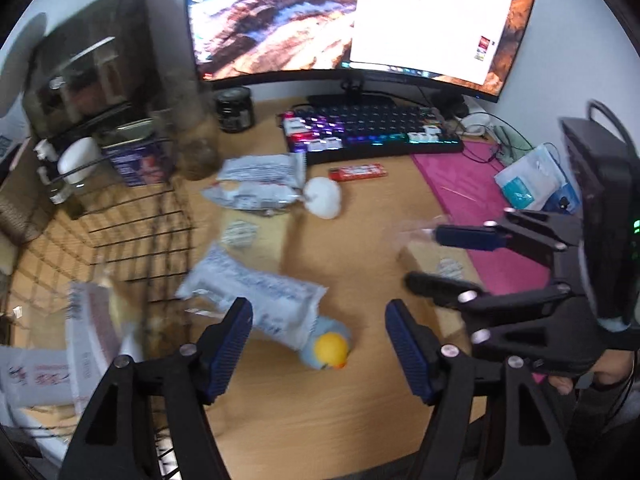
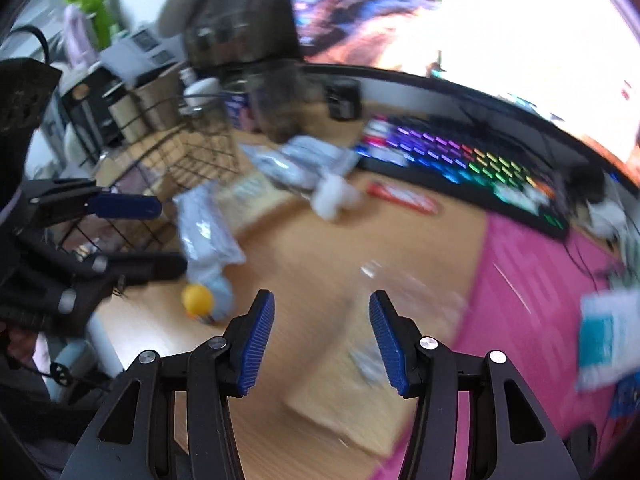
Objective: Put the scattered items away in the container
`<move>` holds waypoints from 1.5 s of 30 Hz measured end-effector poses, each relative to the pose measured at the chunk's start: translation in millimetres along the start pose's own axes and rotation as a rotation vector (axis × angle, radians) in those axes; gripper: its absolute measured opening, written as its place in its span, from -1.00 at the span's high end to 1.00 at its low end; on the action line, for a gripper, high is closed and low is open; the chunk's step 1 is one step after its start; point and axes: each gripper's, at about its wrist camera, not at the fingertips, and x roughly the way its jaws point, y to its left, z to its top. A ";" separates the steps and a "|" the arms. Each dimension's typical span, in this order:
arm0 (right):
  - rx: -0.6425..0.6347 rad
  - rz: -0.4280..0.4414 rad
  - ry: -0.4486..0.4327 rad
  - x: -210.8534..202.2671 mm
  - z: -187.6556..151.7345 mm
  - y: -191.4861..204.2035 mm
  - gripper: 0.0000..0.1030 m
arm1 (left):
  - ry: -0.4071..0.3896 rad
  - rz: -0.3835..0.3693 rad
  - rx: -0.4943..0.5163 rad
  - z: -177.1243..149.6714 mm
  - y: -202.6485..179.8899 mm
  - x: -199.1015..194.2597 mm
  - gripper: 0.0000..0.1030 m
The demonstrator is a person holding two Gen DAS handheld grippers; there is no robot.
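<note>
Both my claws hang open and empty over the bench (image 1: 340,400), left claw (image 1: 319,344) just above the white packet (image 1: 256,292) beside the wire basket (image 1: 132,240), so I should straddle its middle squarely before closing; right claw (image 2: 322,338) idle.
</note>
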 end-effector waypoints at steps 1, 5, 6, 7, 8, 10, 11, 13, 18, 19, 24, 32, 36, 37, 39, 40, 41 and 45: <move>-0.031 0.018 0.004 5.4 4.3 10.4 0.00 | -0.001 0.004 -0.012 -2.4 3.5 -3.4 -0.44; -0.118 0.084 0.027 28.6 19.2 45.1 0.00 | -0.037 0.024 -0.078 -10.9 31.4 -26.5 -0.44; -0.129 0.095 0.032 34.4 22.2 51.1 0.00 | -0.040 0.029 -0.087 -12.9 36.0 -29.8 -0.44; -0.138 0.106 0.035 39.6 24.8 56.7 0.00 | -0.045 0.031 -0.101 -15.1 42.7 -33.4 -0.44; -0.145 0.119 0.043 47.0 29.1 63.0 0.00 | -0.041 0.035 -0.110 -16.7 46.5 -34.9 -0.44; -0.159 0.131 0.055 55.9 32.4 71.1 0.00 | -0.035 0.030 -0.120 -20.5 52.1 -35.5 -0.44; -0.173 0.137 0.066 62.9 34.7 77.2 0.00 | -0.031 0.022 -0.123 -21.7 52.8 -35.3 -0.44; -0.188 0.138 0.076 71.1 36.5 83.3 0.00 | -0.025 0.009 -0.120 -24.7 52.9 -34.9 -0.44; -0.212 0.107 0.116 94.9 38.4 91.7 0.00 | -0.018 0.000 -0.123 -29.1 53.5 -35.6 -0.44; -0.211 0.112 0.122 97.7 38.5 91.1 0.00 | -0.019 0.001 -0.126 -29.6 53.9 -35.7 -0.44; -0.203 0.111 0.142 99.3 32.8 89.5 0.19 | -0.018 -0.001 -0.121 -28.4 52.1 -34.9 -0.44; -0.126 0.065 0.124 68.4 19.9 56.5 0.30 | -0.044 0.023 -0.100 -17.1 36.2 -38.7 -0.44; -0.061 0.033 0.119 48.5 6.1 29.6 0.33 | -0.054 0.009 -0.030 -12.2 12.9 -42.1 -0.45; -0.050 0.028 0.117 44.7 3.0 25.0 0.33 | -0.041 -0.004 -0.015 -12.0 5.8 -37.5 -0.45; -0.021 0.009 0.106 32.6 -4.1 12.7 0.33 | 0.000 -0.042 0.019 -12.0 -9.7 -23.4 -0.45; -0.012 0.003 0.105 28.1 -7.0 9.6 0.33 | 0.023 -0.057 0.039 -12.2 -17.7 -15.3 -0.45; -0.003 -0.007 0.105 23.0 -10.8 4.7 0.33 | 0.042 -0.076 0.058 -12.9 -25.0 -7.7 -0.45; 0.021 -0.025 0.114 12.7 -21.5 -10.2 0.33 | 0.128 -0.126 0.113 -20.2 -46.9 25.0 -0.45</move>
